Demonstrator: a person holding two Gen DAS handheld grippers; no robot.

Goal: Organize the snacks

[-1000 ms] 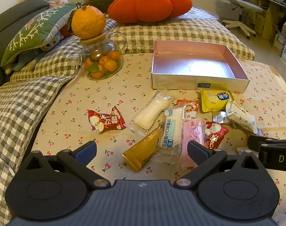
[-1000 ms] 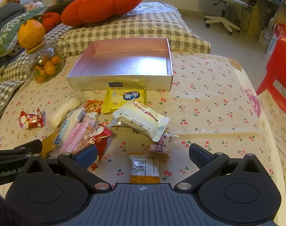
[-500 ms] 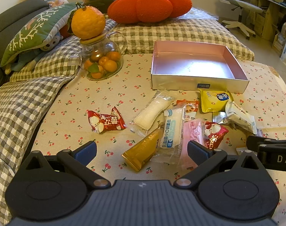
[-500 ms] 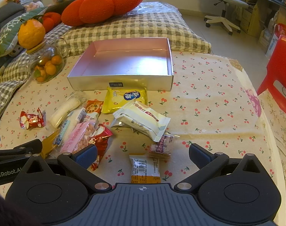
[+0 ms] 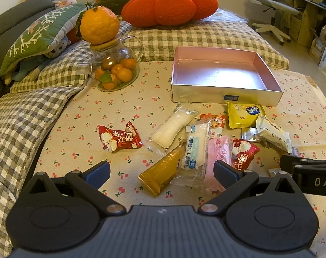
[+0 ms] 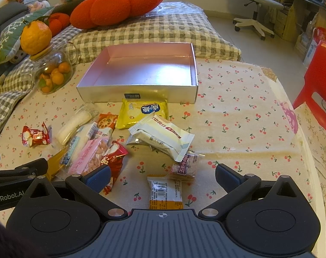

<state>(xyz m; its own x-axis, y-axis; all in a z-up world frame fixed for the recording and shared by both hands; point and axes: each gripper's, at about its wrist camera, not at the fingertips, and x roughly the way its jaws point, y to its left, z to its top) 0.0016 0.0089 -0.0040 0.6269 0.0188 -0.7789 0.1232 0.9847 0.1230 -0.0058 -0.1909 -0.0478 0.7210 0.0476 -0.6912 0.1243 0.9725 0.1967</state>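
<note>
An empty silver box [image 5: 225, 95] [image 6: 139, 92] sits on the cherry-print cloth. In front of it lie several wrapped snacks: a red packet [image 5: 119, 138] [image 6: 35, 136], a white roll [image 5: 173, 125], a gold wedge [image 5: 162, 172], a pink pack [image 5: 219, 157] [image 6: 87, 157], a yellow pack [image 5: 244, 115] [image 6: 143, 112], a cream bar [image 6: 163, 136] and an orange-and-white bar [image 6: 165, 191]. My left gripper [image 5: 162, 171] hovers open over the gold wedge. My right gripper [image 6: 163, 175] hovers open over the orange-and-white bar. Neither holds anything.
A glass jar of small oranges [image 5: 114, 73] [image 6: 53, 74] topped by a big orange stands left of the box. Checked cushions [image 5: 195, 37] and a red pumpkin pillow [image 5: 169, 7] lie behind. A red chair [image 6: 320, 86] stands past the right edge.
Both views have shifted only slightly; the right gripper has eased a little forward. No snack has moved and both grippers stay open.
</note>
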